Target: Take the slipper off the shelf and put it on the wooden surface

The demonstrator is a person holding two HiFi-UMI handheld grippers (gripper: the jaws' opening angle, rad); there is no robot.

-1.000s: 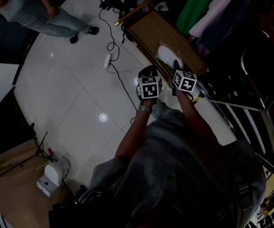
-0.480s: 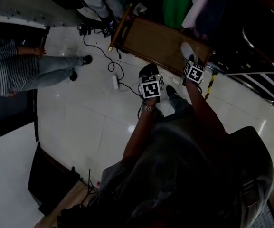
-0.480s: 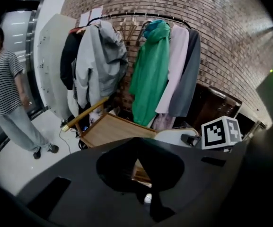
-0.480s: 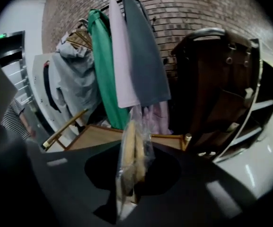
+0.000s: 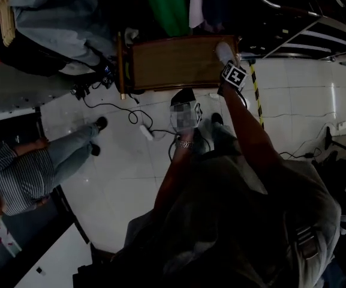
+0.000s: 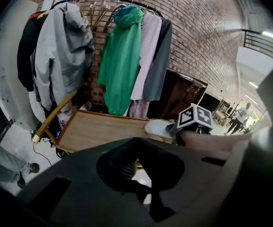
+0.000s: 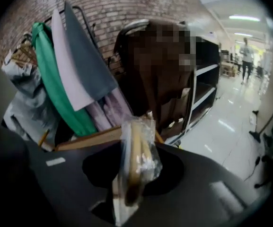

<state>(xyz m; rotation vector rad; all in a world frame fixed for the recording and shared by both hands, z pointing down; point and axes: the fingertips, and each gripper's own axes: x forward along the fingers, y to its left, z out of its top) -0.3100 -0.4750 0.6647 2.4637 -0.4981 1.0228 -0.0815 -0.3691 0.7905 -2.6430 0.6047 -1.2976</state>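
The slipper [image 5: 223, 51] is pale and wrapped in clear plastic. It rests at the right end of the wooden surface [image 5: 173, 62]. My right gripper [image 5: 226, 63] reaches onto it from the near side. In the right gripper view the slipper [image 7: 135, 160] stands edge-on between the jaws, which are opening but still touch it. The left gripper view shows the slipper [image 6: 159, 126] on the wood [image 6: 98, 129] beside the right gripper's marker cube. My left gripper [image 5: 184, 104] hangs lower, over the floor, shut with nothing in it.
A clothes rack with a green garment [image 6: 122, 56] and grey coats stands behind the wooden surface. A metal shelf rack [image 7: 200, 86] is to the right. Cables [image 5: 143, 128] trail on the white floor. A person in a striped shirt [image 5: 26, 182] is at the left.
The head view has swung round, so the wooden surface now lies across the top centre. My right gripper stays at its right end with the slipper. The left gripper keeps its place.
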